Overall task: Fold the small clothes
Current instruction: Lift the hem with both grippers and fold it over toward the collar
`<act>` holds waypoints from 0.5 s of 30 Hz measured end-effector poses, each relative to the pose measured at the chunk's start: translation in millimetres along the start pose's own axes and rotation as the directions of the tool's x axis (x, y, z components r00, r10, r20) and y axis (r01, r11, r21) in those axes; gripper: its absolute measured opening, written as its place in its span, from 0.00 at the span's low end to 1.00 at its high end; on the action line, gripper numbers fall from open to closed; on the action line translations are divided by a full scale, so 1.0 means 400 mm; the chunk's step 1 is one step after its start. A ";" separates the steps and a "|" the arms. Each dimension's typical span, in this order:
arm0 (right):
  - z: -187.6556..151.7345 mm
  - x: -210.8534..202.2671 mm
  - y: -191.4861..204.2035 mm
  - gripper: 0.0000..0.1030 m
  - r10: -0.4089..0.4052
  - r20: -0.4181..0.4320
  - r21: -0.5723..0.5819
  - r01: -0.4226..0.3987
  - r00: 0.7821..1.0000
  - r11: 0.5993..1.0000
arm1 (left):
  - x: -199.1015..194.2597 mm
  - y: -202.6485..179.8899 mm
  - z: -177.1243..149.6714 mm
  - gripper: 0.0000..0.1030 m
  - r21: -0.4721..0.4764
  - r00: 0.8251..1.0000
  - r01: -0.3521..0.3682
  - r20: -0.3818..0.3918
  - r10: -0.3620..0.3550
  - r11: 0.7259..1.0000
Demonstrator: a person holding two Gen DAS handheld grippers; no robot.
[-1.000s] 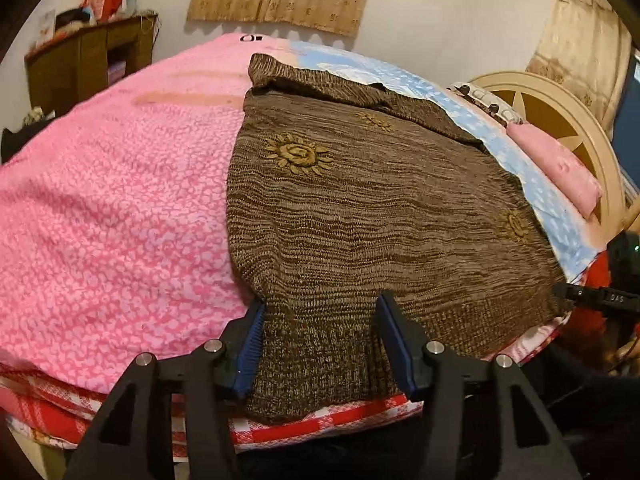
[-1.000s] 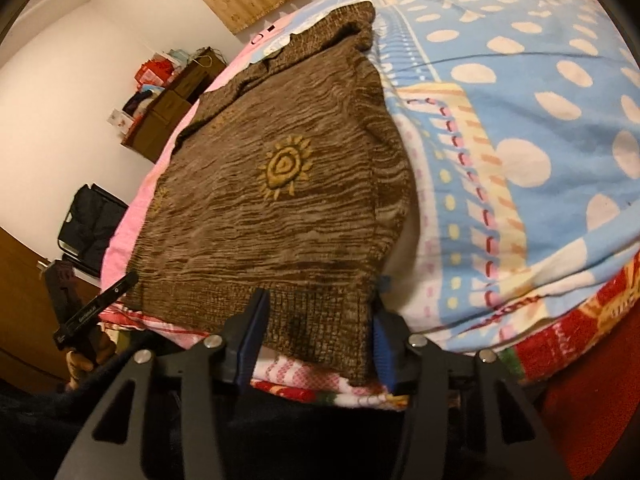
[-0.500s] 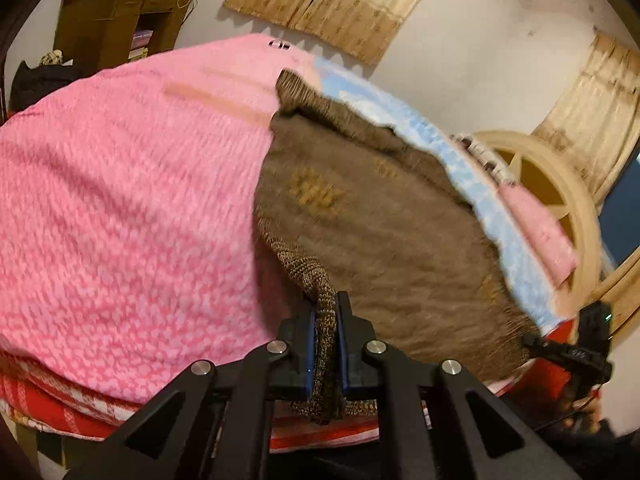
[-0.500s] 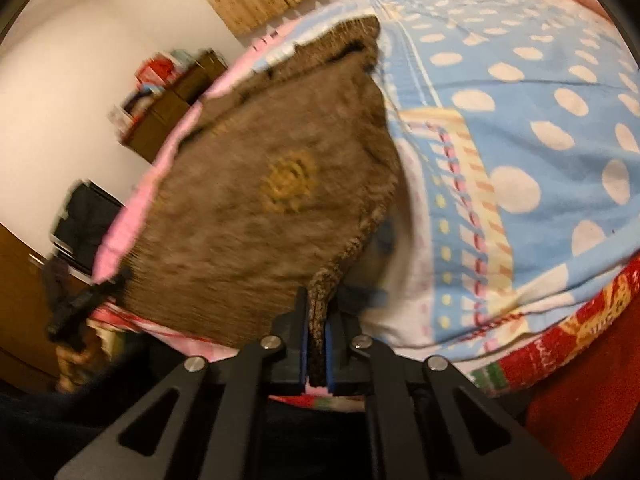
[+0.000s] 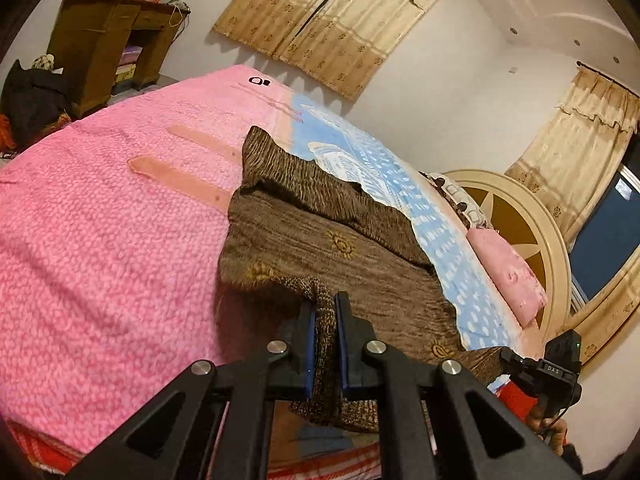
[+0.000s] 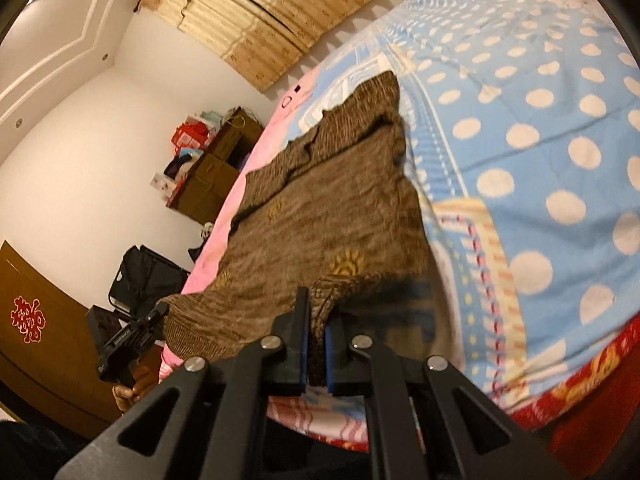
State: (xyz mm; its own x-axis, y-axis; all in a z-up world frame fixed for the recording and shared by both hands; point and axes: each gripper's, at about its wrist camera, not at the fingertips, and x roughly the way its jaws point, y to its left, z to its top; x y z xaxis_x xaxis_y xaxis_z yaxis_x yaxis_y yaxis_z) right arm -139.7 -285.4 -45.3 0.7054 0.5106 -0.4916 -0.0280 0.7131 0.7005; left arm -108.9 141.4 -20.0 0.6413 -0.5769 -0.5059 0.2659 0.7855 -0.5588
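A small brown knit sweater (image 5: 328, 236) with yellow sun motifs lies on the bed, its far part resting flat. My left gripper (image 5: 324, 304) is shut on the sweater's near left hem corner and holds it lifted above the bed. My right gripper (image 6: 316, 304) is shut on the near right hem corner of the sweater (image 6: 320, 216), also lifted. The near hem hangs between the two grippers. Each gripper shows at the edge of the other's view, the right one (image 5: 556, 360) and the left one (image 6: 132, 336).
The bed has a pink blanket (image 5: 100, 240) on the left and a blue dotted cover (image 6: 540, 140) on the right. A pink pillow (image 5: 504, 272) and a round headboard (image 5: 532, 216) are at the right. A wooden desk (image 5: 104, 40) and a dark bag (image 6: 148, 276) stand by the wall.
Both grippers closed on the sweater's near hem corners and raised them off the bed edge, moving up and forward over the garment.
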 end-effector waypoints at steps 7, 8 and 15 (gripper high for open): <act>0.074 -0.012 -0.006 0.09 0.014 0.064 0.027 -0.016 0.998 1.000 | 0.031 -0.019 0.071 0.08 0.023 1.000 -0.011 0.017 0.011 1.000; 0.085 -0.008 -0.006 0.09 0.011 0.069 0.026 -0.013 0.998 1.000 | 0.038 -0.018 0.082 0.08 0.024 1.000 -0.017 0.021 0.016 1.000; 0.168 0.045 -0.003 0.09 -0.013 0.091 0.028 0.010 0.996 1.000 | 0.102 -0.007 0.163 0.08 -0.001 0.999 -0.044 0.024 0.044 0.999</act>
State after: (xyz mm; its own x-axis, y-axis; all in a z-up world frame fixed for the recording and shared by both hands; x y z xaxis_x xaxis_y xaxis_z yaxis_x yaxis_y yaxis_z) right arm -79.6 -309.4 -20.2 0.7675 0.4554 -0.4511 -0.0007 0.7044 0.7098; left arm -36.6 130.3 3.6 0.6693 -0.5366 -0.5139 0.2367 0.8097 -0.5370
